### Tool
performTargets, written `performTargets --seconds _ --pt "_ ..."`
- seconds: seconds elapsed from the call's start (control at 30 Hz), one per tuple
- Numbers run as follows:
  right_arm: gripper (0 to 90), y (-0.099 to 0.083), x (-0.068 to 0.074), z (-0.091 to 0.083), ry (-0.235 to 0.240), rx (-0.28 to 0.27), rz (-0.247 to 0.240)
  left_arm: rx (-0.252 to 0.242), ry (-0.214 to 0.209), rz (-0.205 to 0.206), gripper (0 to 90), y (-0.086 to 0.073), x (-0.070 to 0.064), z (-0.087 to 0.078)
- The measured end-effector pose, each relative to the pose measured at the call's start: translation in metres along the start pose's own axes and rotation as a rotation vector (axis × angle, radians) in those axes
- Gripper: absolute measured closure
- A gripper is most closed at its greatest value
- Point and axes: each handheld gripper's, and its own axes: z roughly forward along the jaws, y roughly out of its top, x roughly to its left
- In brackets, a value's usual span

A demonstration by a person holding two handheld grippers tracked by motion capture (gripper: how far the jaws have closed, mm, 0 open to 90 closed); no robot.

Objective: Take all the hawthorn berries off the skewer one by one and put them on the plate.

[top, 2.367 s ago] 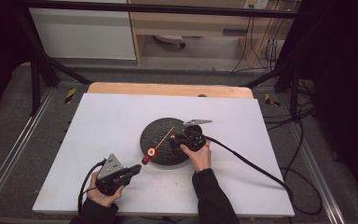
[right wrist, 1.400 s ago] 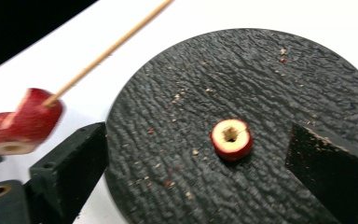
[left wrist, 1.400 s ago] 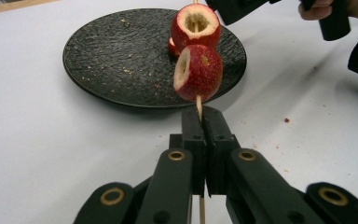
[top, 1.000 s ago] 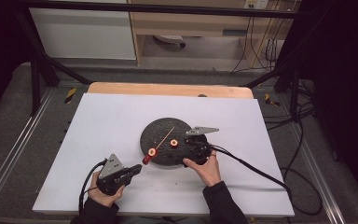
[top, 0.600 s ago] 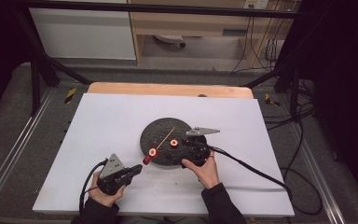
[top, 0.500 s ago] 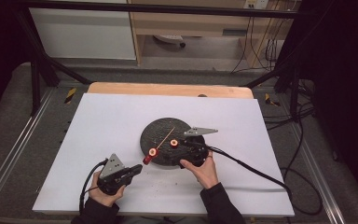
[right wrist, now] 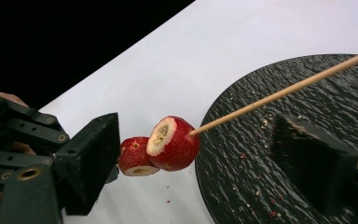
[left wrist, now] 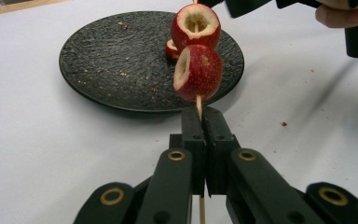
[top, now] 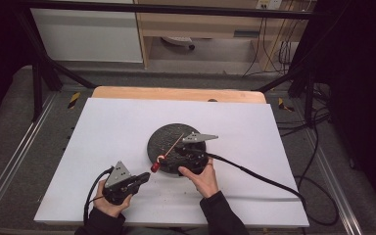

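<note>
My left gripper [top: 145,176] [left wrist: 203,116] sits near the table's front, shut on the lower end of a thin wooden skewer [top: 174,144] [right wrist: 279,93]. The skewer slants up over the black plate [top: 162,139] [left wrist: 107,60]. Two cored red fruits are threaded on it just past the jaws, the nearer fruit [left wrist: 198,72] [right wrist: 135,163] and the second fruit [left wrist: 196,23] [right wrist: 173,142]. My right gripper [top: 190,151] hovers open over the plate beside the skewer. One of its fingers [right wrist: 314,168] shows blurred. A small fruit piece [left wrist: 170,49] lies on the plate.
The white table top [top: 112,127] has crumbs near the plate. A black cable [top: 259,178] trails right from my right gripper. The wooden table edge [top: 176,93] runs along the back, with a dark frame beyond.
The second fruit has slid down the skewer to sit against the first near the left jaws. My right gripper and hand moved left along the skewer. The left gripper stayed put.
</note>
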Motion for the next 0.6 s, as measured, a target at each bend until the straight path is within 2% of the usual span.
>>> performTargets --seconds 0.17,0.6 --pt "31.8 -0.0008 0.0011 0.0028 0.018 -0.015 0.003 -0.001 -0.002 0.003 88.4 0.0003 -0.0005 0.0000" --pt "52.3 -0.0040 -0.0027 0.0090 0.064 0.025 0.050 -0.006 -0.005 0.008 88.4 0.0012 -0.0033 0.0001"
